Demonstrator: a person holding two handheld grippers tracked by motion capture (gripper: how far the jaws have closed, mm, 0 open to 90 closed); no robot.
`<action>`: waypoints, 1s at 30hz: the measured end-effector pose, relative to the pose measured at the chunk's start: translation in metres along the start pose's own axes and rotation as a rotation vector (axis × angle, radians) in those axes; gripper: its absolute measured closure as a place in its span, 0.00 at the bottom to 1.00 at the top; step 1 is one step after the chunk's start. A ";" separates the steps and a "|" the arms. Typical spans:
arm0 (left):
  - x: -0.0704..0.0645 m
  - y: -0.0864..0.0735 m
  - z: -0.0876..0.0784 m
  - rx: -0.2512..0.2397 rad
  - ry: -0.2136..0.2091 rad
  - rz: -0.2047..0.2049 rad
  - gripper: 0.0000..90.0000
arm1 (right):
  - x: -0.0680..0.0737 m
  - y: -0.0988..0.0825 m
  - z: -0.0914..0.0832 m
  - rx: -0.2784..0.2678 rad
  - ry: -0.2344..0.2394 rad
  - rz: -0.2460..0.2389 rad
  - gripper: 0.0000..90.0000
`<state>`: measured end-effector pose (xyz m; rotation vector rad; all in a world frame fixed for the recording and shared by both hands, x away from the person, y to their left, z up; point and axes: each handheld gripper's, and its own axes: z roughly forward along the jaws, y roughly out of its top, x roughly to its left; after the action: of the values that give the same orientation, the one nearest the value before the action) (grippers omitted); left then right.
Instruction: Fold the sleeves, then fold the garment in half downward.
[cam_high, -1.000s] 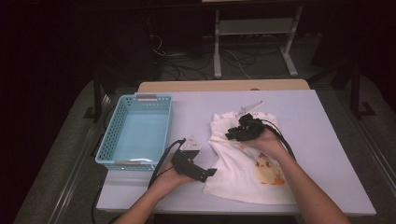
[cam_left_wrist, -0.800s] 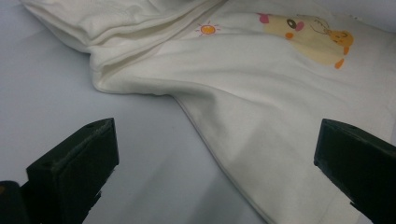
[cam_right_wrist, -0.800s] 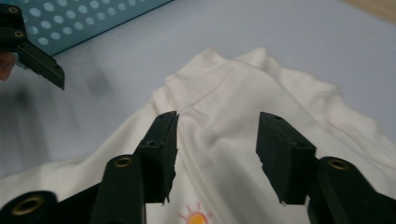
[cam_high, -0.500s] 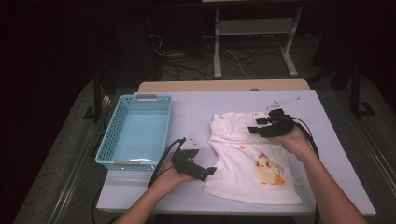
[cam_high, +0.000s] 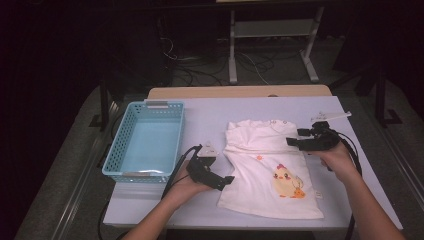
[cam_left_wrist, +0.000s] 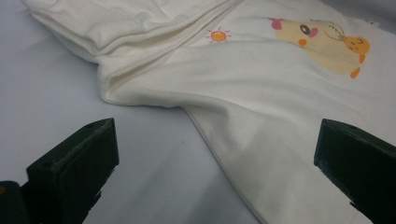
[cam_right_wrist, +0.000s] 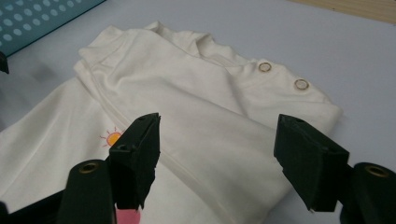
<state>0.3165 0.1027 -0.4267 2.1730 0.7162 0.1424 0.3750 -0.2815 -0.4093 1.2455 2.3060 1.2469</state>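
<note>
A pale lavender desk (cam_high: 215, 120) fills the middle of the high view, with a strip of light wood along its far edge. Around it the room is dark: a grey floor, loose cables (cam_high: 200, 62) on the floor at the upper centre of the frame, and a white metal stand (cam_high: 270, 45) beyond them.

A cream child's shirt (cam_high: 270, 165) lies flat on the desk, right of centre in the frame, neck toward the far edge, with a yellow chick print (cam_high: 286, 181) on its front. Its left sleeve is folded in over the body. To the left of the frame sits a light blue perforated basket (cam_high: 147, 140), well apart from the shirt.

The left gripper (cam_high: 222, 182) rests low at the shirt's lower left edge; in the left gripper view its jaws stand spread wide, with the shirt's side hem and bare desk between them and nothing pinched. The right gripper (cam_high: 295, 142) is at the right of the frame over the shirt's right shoulder. Its jaws have just been opening and now stand apart above the folded cloth near two snap buttons (cam_right_wrist: 282, 75), pressing on nothing.
</note>
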 end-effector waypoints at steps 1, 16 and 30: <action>0.001 0.001 0.001 0.001 0.003 0.000 0.00 | -0.001 -0.001 -0.001 -0.002 -0.002 0.006 0.34; 0.009 0.019 0.014 0.008 0.027 -0.019 0.00 | -0.003 -0.008 -0.003 0.004 -0.007 0.016 0.33; 0.023 0.033 0.025 0.003 0.054 -0.051 0.01 | -0.004 -0.008 -0.003 -0.005 -0.011 0.016 0.33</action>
<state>0.3585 0.0810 -0.4215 2.1589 0.8025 0.1737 0.3713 -0.2883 -0.4141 1.2686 2.2880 1.2480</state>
